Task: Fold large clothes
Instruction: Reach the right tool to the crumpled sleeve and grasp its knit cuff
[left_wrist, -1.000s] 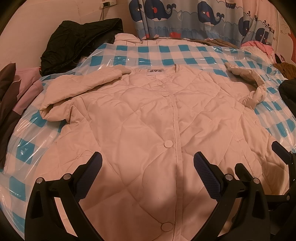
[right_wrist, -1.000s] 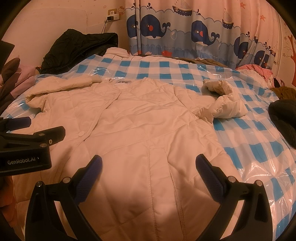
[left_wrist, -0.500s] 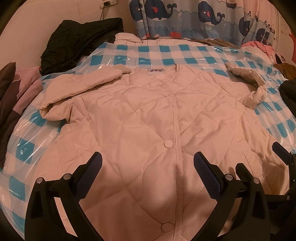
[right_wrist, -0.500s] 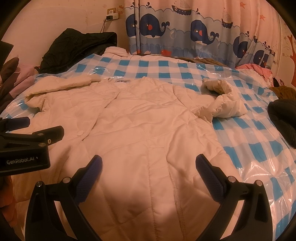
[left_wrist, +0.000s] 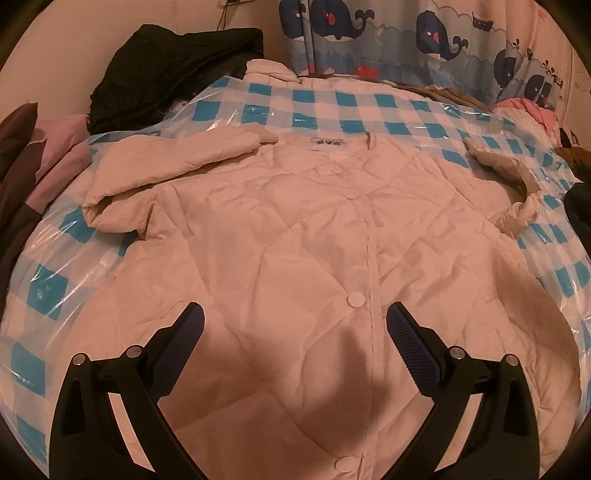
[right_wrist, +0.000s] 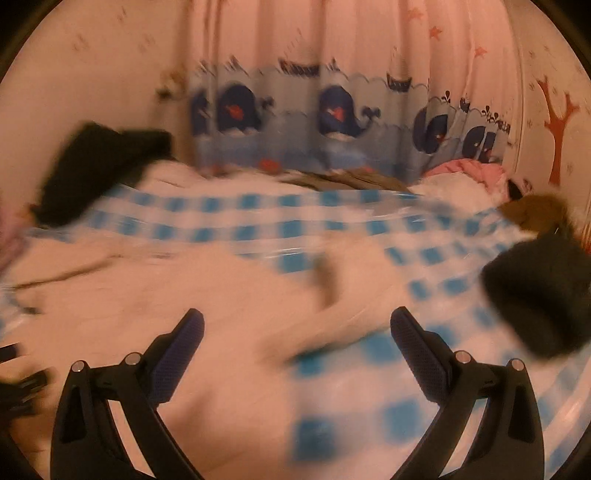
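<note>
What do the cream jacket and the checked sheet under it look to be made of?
The cream jacket looks like thin padded synthetic fabric: stitched diamond quilting, soft crinkles, a slight sheen, round snap-like buttons. The checked sheet looks like cloth under clear plastic film, judging by glossy wrinkles and glare streaks; it could instead be printed plastic.

A whale-print curtain (left_wrist: 424, 40) hangs against a pale wall (left_wrist: 74, 40). A blue-checked sheet (left_wrist: 332, 103) covers the bed under warm, dim light.
</note>
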